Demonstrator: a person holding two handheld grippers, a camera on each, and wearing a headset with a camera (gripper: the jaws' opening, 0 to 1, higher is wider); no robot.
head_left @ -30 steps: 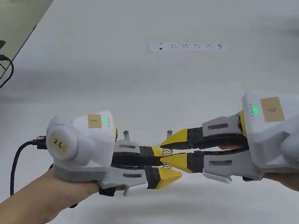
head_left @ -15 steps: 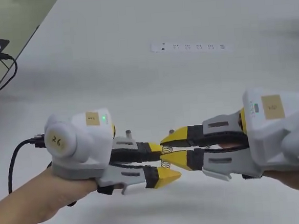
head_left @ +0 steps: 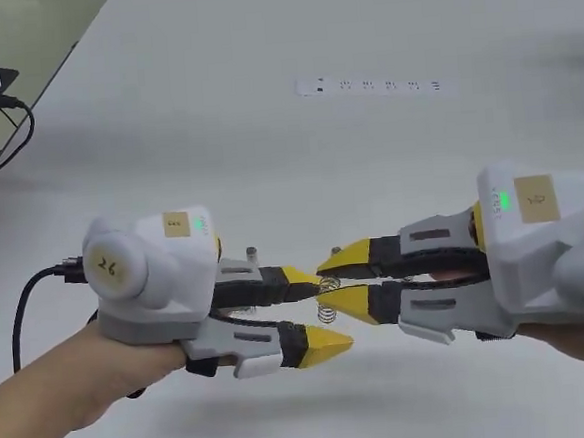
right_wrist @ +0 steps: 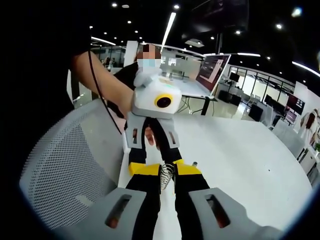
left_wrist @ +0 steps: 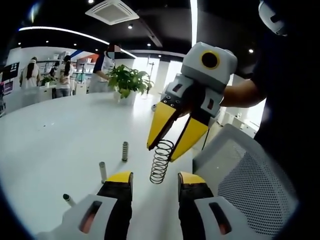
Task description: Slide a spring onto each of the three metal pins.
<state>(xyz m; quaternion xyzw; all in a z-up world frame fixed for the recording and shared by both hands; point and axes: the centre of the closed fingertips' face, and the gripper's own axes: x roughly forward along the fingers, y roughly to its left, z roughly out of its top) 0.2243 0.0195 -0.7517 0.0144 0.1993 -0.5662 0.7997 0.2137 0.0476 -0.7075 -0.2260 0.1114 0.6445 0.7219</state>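
Spring (left_wrist: 161, 162) hung pinched by its upper end between the yellow tips of my right gripper (left_wrist: 168, 146), its coils dangling free below them. My left gripper (head_left: 328, 310) faced it tip to tip from the left, jaws spread apart, and the lower end of the spring sat over the gap between them without touching either one. Both grippers met above the near part of the white table (head_left: 266, 131). Three metal pins (left_wrist: 102, 171) stood upright on the table just beyond the tips, in a short row, apart from the spring. A power strip (head_left: 368, 86) lay far off toward the far side.
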